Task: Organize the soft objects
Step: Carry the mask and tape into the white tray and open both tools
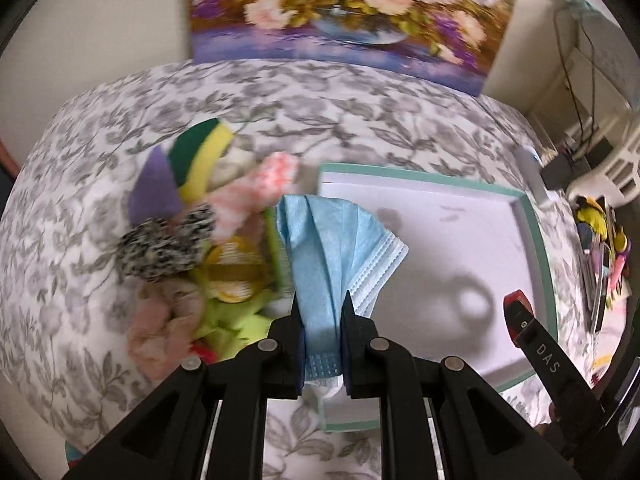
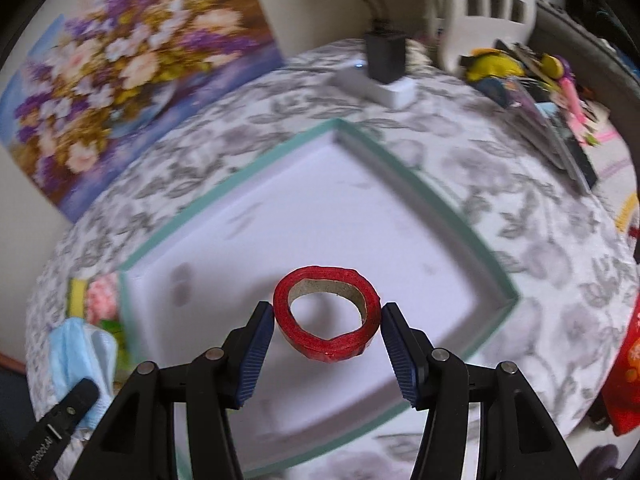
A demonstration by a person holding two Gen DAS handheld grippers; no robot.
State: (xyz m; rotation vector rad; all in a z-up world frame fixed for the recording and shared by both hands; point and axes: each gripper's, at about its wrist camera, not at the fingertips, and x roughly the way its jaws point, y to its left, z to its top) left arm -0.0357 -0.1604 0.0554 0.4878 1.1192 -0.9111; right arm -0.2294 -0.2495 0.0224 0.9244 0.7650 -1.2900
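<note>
My left gripper (image 1: pixel 322 300) is shut on a light blue face mask (image 1: pixel 332 248), which hangs folded over the left edge of a white tray with a teal rim (image 1: pixel 536 224). Left of the tray lies a pile of soft things (image 1: pixel 192 232): purple felt, a green-and-yellow sponge, pink fluff and a speckled black-and-white piece. My right gripper (image 2: pixel 327 308) is shut on a red ring-shaped roll (image 2: pixel 320 350), held above the tray's (image 2: pixel 224 188) white floor and squeezed slightly out of round. In the right wrist view the mask (image 2: pixel 72 352) shows at the lower left.
A flower painting (image 1: pixel 340 12) leans on the wall behind the grey floral tablecloth (image 1: pixel 80 184). A white power strip with a black adapter (image 2: pixel 384 68) sits beyond the tray. Colourful clutter (image 2: pixel 532 92) and a white basket (image 2: pixel 488 8) fill the far right; a red cloth (image 2: pixel 628 368) lies at the right edge.
</note>
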